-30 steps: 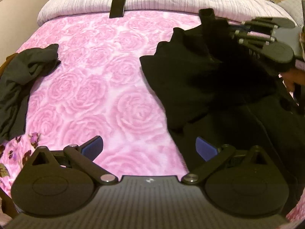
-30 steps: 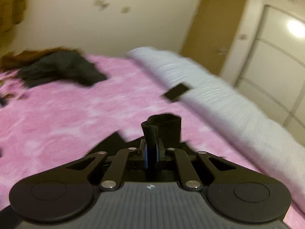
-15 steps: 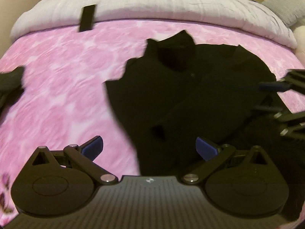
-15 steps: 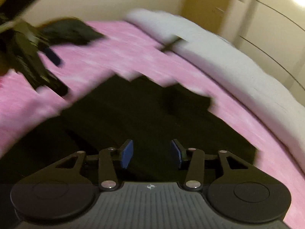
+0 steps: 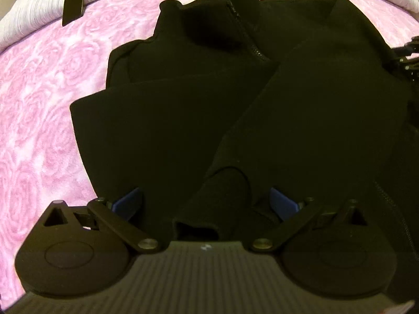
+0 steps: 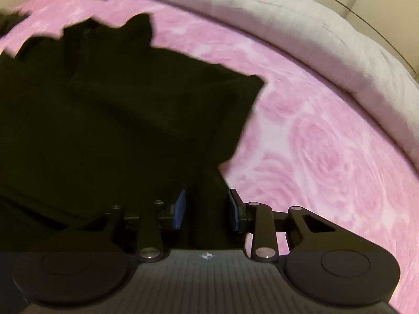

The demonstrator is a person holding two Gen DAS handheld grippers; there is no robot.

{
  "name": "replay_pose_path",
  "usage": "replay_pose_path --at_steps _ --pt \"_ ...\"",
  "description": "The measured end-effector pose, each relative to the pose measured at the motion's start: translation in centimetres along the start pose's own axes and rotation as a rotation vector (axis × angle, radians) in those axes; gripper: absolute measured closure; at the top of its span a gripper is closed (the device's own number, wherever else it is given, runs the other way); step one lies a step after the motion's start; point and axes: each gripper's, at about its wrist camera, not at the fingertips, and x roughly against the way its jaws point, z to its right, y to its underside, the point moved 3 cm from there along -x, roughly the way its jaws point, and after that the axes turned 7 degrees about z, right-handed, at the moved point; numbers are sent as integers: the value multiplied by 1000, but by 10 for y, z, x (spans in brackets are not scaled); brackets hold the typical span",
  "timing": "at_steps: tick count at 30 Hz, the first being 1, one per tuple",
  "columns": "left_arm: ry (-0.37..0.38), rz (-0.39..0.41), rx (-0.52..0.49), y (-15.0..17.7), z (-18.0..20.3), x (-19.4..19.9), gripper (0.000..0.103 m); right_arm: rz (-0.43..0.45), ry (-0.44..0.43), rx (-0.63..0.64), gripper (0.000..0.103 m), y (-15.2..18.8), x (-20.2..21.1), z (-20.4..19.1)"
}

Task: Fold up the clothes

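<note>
A black zip-up jacket (image 5: 183, 110) lies spread on the pink rose blanket (image 5: 39, 104), collar toward the far side. My left gripper (image 5: 207, 201) is open wide just above the jacket's near part, and a sleeve cuff (image 5: 225, 183) lies between its blue pads without being gripped. In the right wrist view the jacket (image 6: 104, 104) fills the left half. My right gripper (image 6: 207, 213) is narrowly open, its pads (image 6: 179, 213) straddling a dark fold at the jacket's right edge. The right gripper (image 5: 407, 57) also shows at the left view's right edge.
A black phone (image 5: 74, 1) rests on the pale grey duvet (image 5: 31, 15) at the far side of the bed. That duvet (image 6: 288, 26) curves along the back in the right wrist view, with bare pink blanket (image 6: 327, 157) to the jacket's right.
The right gripper let go of the jacket piece it held up, dropped to the jacket's right edge and its jaws have narrowed. The left gripper moved right, over the jacket, staying open.
</note>
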Motion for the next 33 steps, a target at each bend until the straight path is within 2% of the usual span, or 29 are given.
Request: replay_pose_path --at_steps 1,4,5,6,7,9,11,15,18,20,22,24,27,30,33 --pt "-2 5 3 -1 0 3 1 10 10 -26 69 -1 4 4" --pt "-3 41 11 -4 1 14 1 152 10 -56 70 -21 24 6" --pt "-2 45 9 -5 2 14 1 170 6 -40 71 -28 24 4" --pt "0 43 4 -5 4 13 1 165 -14 -20 74 -34 17 1" --pt "2 42 -2 -6 6 11 1 138 -26 -4 83 -35 4 1" --pt "6 37 -17 -6 9 6 1 76 -43 26 84 -36 -24 2" --pt "10 34 -31 -6 13 1 1 -10 23 9 85 -30 -51 16" --pt "3 66 -38 -8 14 12 1 74 88 -121 82 -33 -24 38" --pt "-2 121 -21 -7 14 32 1 162 17 -99 81 -31 18 18" --pt "10 135 -10 -4 17 40 1 142 -49 -37 82 -18 27 -4" --pt "7 113 -38 3 23 35 1 78 -77 49 77 2 20 -24" --pt "-18 85 -108 10 29 23 1 6 -71 82 78 23 5 -28" --pt "-22 79 -173 21 32 13 0 11 -46 86 78 30 16 -26" --pt "-26 87 -145 27 25 23 0 8 -38 83 76 34 39 -29" --pt "-26 81 -63 38 15 41 0 -16 -35 45 71 40 66 -28"
